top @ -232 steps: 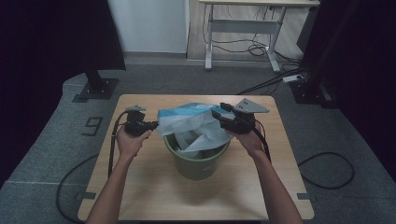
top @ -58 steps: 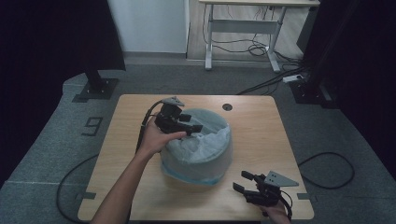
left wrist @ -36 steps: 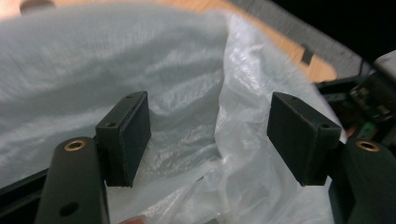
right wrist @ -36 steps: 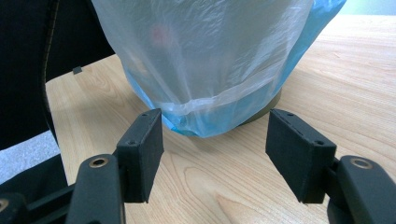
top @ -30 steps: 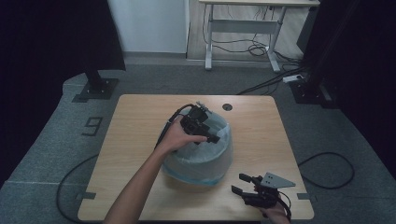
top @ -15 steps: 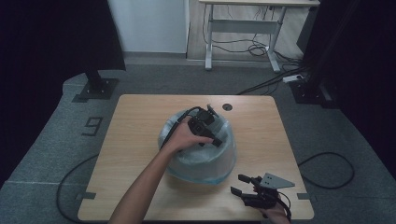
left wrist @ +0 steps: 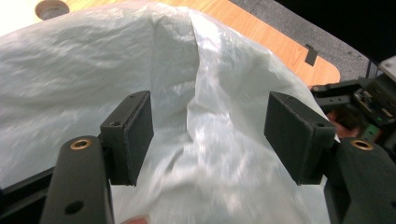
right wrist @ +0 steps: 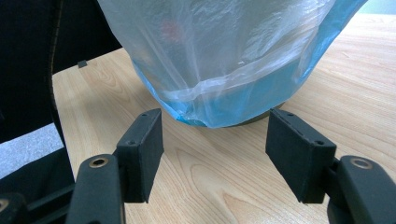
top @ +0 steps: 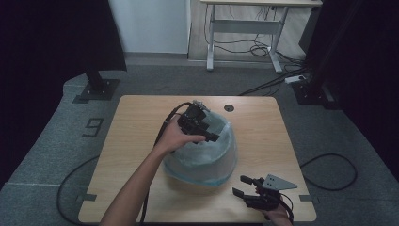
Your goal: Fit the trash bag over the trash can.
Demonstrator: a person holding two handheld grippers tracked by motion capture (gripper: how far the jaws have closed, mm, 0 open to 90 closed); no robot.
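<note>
The bag point(top: 207, 150), a pale blue translucent plastic one, is draped over a bin as a dome at the centre of the high view, on the table point(top: 141, 122); its blue hem hangs down near the tabletop, and in the right gripper view the bag point(right wrist: 224, 60) takes up the upper middle of the frame, with a dark strip of the bin point(right wrist: 254, 122) just showing under the hem; the left gripper point(top: 207, 134) sits over the top of the bag, a little left of centre in the high view, held by the left hand point(top: 176, 136); in the left gripper view its jaws stand wide apart, a ridge of the bag point(left wrist: 205, 107) rising between them, the pads not pressing on it; the right gripper point(top: 242, 186) is at the lower right of the high view, near the table's front edge, pointing toward the bag; its jaws are open and hold nothing, the bag's hem lying beyond them.
</note>
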